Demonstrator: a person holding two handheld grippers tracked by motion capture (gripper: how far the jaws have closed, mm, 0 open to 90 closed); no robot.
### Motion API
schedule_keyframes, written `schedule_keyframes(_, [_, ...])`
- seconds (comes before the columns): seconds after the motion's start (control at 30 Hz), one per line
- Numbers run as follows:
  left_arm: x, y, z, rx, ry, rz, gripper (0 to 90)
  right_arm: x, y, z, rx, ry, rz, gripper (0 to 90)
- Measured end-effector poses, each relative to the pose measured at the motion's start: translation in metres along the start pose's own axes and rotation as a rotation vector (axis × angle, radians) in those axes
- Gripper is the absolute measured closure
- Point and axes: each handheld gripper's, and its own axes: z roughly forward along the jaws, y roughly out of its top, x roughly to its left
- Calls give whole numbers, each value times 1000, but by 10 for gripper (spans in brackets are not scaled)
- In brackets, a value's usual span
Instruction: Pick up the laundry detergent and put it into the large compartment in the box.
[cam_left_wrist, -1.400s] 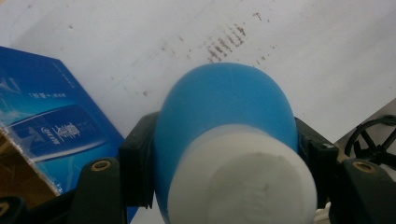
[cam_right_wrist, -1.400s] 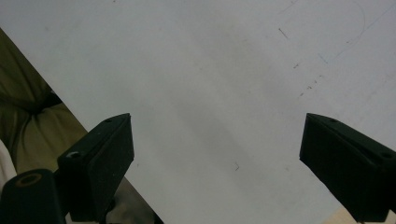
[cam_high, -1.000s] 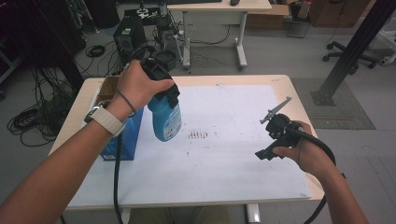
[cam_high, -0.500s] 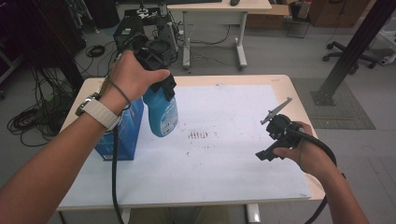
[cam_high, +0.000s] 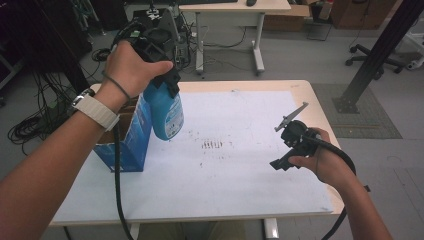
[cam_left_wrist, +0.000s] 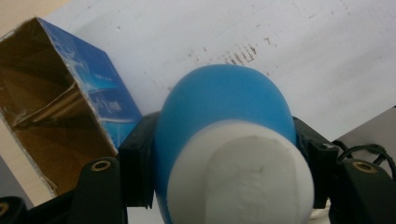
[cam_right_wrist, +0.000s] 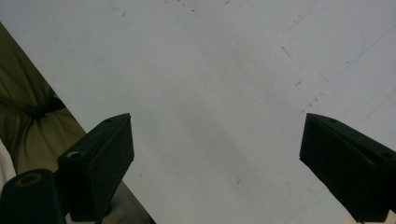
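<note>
Left tool (cam_high: 167, 82) raised, clamped on blue bottle (cam_high: 165, 110) above box (cam_high: 127, 140) | right tool (cam_high: 292, 145) low, jaws apart

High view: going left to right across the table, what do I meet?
Blue cardboard box → blue bottle held up by the left gripper → dark smudges on the white sheet → right gripper, with its jaws apart.

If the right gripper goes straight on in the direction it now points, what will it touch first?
Most likely the white sheet that covers the table. The right gripper has its jaws wide apart with nothing between them, and its own view shows bare sheet ahead. How far off the sheet lies is unclear.
</note>
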Motion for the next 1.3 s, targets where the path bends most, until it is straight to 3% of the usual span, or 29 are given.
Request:
schedule_keyframes(0.77, [30,-1,-44,-27,32,-107,373,0,4,-3,-7,-4,-13,101])
schedule_keyframes(1.3, [61,-9,-60,-34,71,-203,373,0,6,-2,-2,-4,-14,106])
